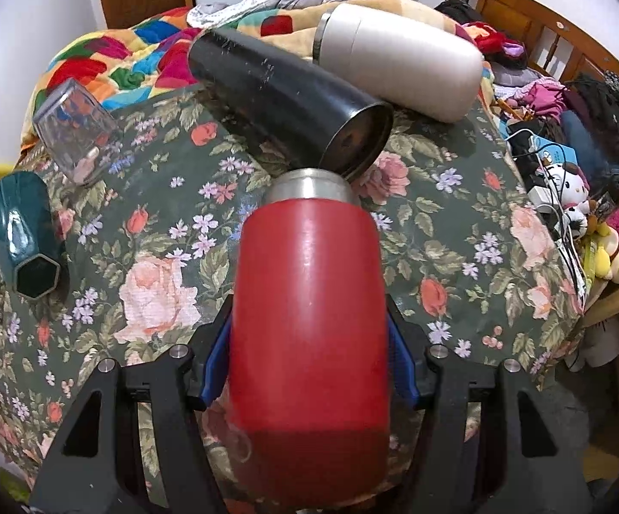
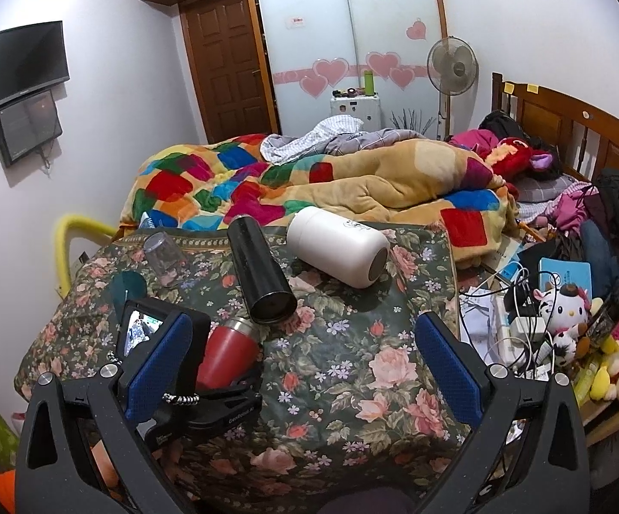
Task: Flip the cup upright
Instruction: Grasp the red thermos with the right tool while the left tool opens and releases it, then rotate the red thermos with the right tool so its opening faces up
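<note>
Red steel-necked flask cup [image 1: 309,312], centre-bottom of the left wrist view, is clamped on its side by the left gripper [image 1: 309,368], not yet upright; right gripper [image 2: 305,364] hangs open, empty.

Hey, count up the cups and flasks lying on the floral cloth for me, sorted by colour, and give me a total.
Red: 1, the red flask, clamped in the left gripper
Black: 1, the black flask
White: 1, the white flask
Teal: 1, the teal cup
Clear: 1, the clear cup
Total: 5
</note>
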A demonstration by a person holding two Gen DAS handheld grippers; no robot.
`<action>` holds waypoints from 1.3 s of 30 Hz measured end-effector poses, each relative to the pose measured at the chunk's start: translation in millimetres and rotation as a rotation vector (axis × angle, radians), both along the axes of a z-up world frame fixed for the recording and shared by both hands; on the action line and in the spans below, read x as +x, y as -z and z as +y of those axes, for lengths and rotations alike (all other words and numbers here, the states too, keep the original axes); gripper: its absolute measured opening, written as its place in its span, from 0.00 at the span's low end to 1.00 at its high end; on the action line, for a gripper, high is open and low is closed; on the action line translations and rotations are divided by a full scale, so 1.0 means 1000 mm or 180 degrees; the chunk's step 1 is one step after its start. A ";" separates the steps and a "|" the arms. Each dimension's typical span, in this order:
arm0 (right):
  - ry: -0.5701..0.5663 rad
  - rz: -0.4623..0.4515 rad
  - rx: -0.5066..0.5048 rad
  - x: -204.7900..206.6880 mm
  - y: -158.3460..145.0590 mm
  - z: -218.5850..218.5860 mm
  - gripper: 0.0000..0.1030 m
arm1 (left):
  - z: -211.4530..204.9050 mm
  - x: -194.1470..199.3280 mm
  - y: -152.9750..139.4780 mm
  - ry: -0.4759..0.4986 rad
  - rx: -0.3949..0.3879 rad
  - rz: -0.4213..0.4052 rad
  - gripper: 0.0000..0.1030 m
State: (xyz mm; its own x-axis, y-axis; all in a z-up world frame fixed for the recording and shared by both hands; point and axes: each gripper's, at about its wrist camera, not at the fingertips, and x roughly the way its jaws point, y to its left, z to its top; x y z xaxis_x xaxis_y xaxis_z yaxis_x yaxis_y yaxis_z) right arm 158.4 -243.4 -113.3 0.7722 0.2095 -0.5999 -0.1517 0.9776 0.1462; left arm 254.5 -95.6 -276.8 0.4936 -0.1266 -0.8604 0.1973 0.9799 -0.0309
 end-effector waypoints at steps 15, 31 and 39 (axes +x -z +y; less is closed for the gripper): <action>-0.0081 -0.0085 -0.0127 -0.008 -0.012 0.026 1.00 | 0.057 -0.064 -0.103 -0.0065 -0.0113 -0.0762 0.72; -0.0312 0.0729 -0.0252 0.054 0.065 0.098 0.98 | 0.162 -0.091 -0.095 -0.0680 0.0015 -0.0885 0.79; -0.0283 0.1377 -0.0254 0.088 0.114 0.105 0.74 | 0.163 -0.081 -0.073 -0.0641 -0.0104 -0.0759 0.79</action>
